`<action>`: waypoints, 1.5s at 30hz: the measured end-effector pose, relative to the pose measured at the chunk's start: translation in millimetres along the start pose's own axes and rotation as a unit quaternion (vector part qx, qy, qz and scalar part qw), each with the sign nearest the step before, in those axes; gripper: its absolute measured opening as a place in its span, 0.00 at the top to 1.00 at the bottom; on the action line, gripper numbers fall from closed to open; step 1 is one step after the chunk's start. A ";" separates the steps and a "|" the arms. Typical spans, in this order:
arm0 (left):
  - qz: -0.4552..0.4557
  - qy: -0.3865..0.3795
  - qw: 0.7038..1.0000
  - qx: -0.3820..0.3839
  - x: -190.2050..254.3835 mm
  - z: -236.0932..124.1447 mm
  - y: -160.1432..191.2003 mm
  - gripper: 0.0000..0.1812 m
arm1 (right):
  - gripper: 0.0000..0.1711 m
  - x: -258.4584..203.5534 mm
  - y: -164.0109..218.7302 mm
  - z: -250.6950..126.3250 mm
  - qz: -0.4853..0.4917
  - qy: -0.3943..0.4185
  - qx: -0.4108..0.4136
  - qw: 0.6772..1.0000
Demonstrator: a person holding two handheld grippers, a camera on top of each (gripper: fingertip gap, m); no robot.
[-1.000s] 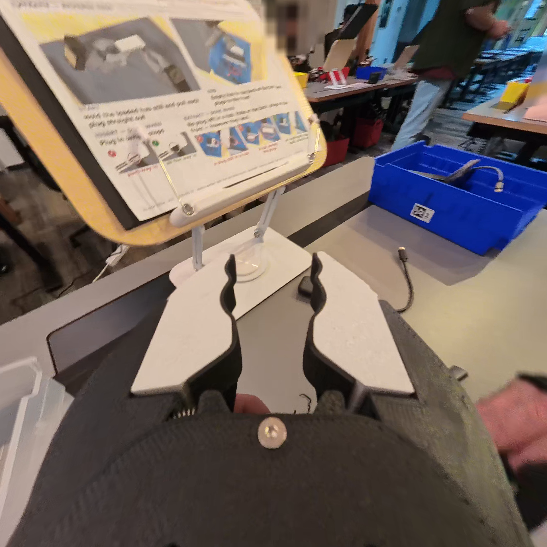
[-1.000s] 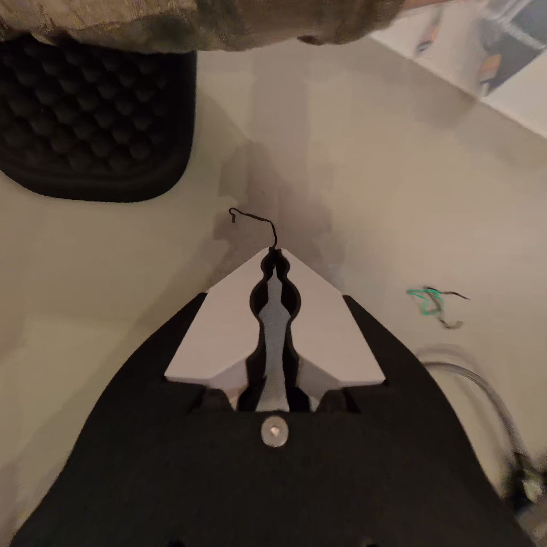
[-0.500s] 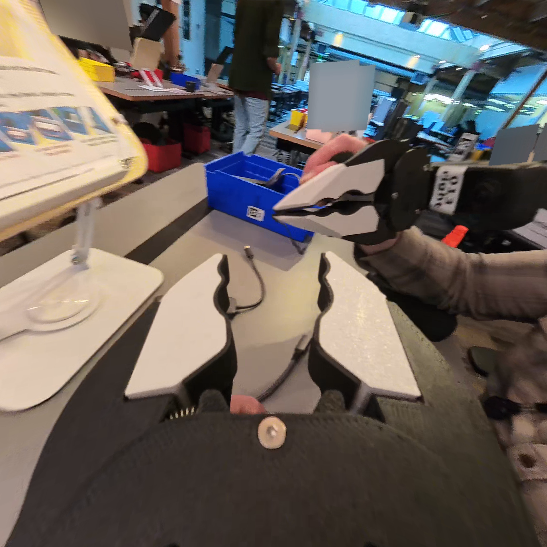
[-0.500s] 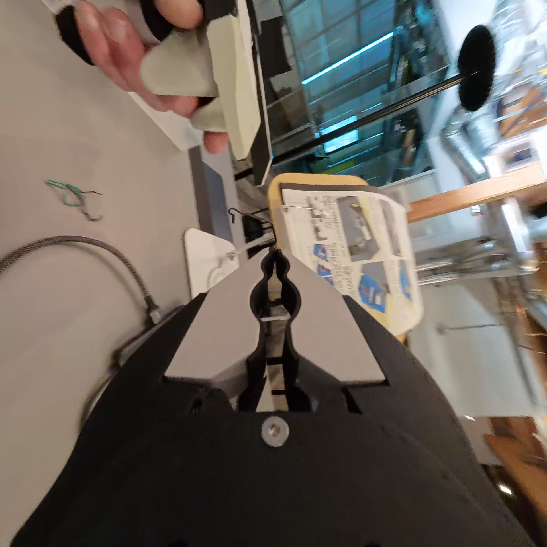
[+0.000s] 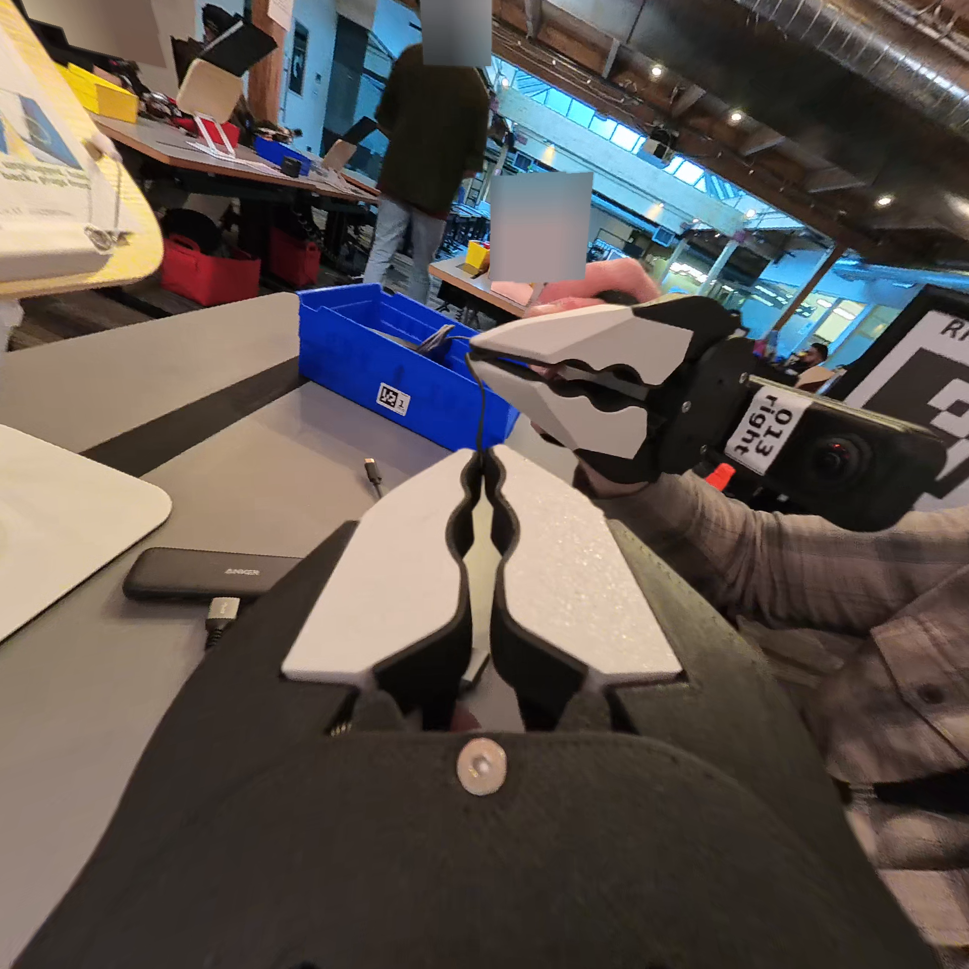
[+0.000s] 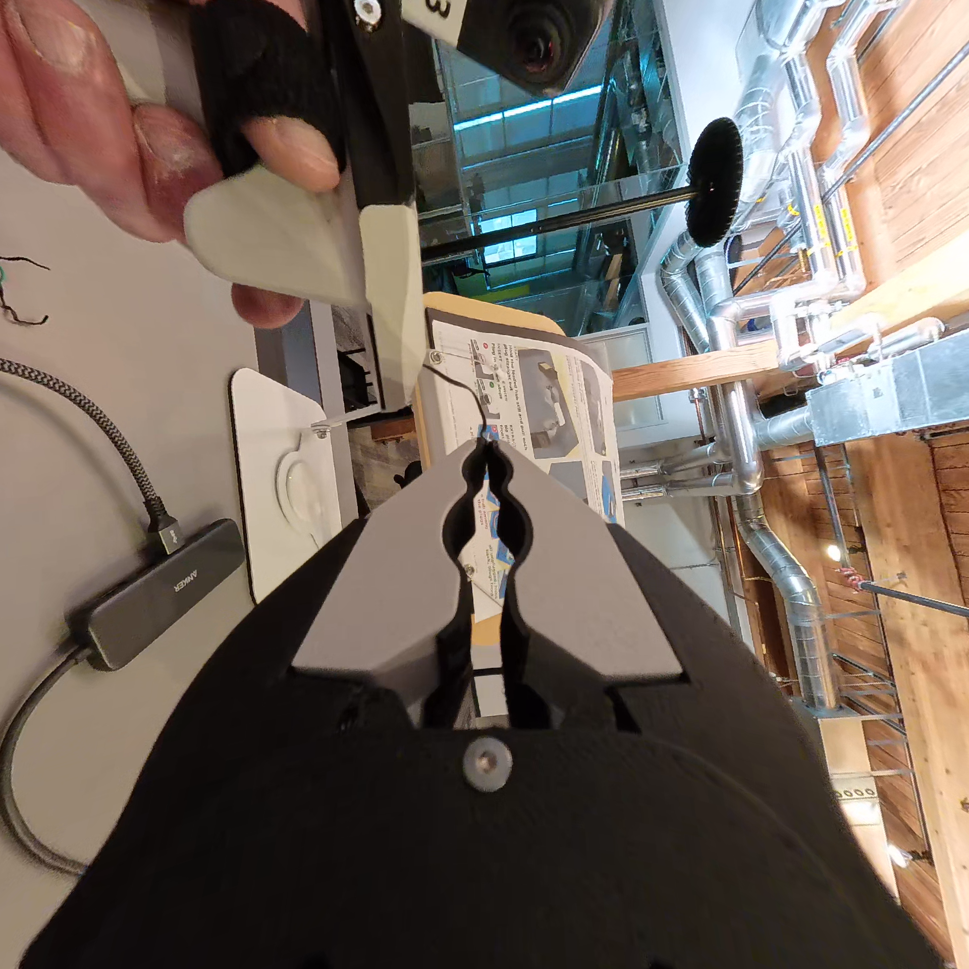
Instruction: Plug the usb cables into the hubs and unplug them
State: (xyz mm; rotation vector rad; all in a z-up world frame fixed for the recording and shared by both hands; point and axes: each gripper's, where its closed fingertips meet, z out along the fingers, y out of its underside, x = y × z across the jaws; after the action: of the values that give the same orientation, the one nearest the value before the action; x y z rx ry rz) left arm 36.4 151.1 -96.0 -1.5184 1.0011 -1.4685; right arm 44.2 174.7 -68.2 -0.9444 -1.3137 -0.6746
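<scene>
The dark hub [image 5: 210,577] lies on the table at nine o'clock of the left gripper [image 5: 482,461], which pinches a black thread [image 5: 480,404] with the right gripper [image 5: 472,354]; likely no plugging has begun, so next is freeing that thread.

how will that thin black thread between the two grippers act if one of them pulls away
The thin black thread looks hair-fine and curves loosely between the right gripper and the left gripper, so it is probably limp and nearly weightless. Both tips look pinched on it; a pull would likely straighten it, then slip or snap it.
</scene>
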 end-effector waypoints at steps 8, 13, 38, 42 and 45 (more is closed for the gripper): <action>0.099 -0.043 0.991 -0.077 -0.3 -13.8 4.5 0.99 | 1.00 -10.8 0.7 -10.1 0.034 -0.088 0.027 0.995; 0.231 -0.075 0.959 -0.145 5.7 -25.7 10.2 1.00 | 1.00 -16.0 -19.4 -27.7 0.116 -0.181 0.095 0.972; 0.344 -0.140 0.924 -0.093 4.4 -15.7 -4.6 0.81 | 1.00 -18.8 6.0 -38.1 0.204 -0.238 0.089 0.945; 0.360 -0.153 0.913 -0.119 -3.7 -8.7 9.4 0.98 | 1.00 -20.7 1.6 -38.5 0.202 -0.243 0.094 0.944; 0.363 -0.140 0.913 -0.120 0.3 -8.5 10.6 1.00 | 1.00 -21.4 2.4 -40.3 0.203 -0.249 0.094 0.942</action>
State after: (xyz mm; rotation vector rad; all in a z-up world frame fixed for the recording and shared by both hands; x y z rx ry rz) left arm 27.7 146.7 -105.4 -1.2564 1.4010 -0.6037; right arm 62.7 138.7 -89.4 -1.2274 -1.5230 0.0203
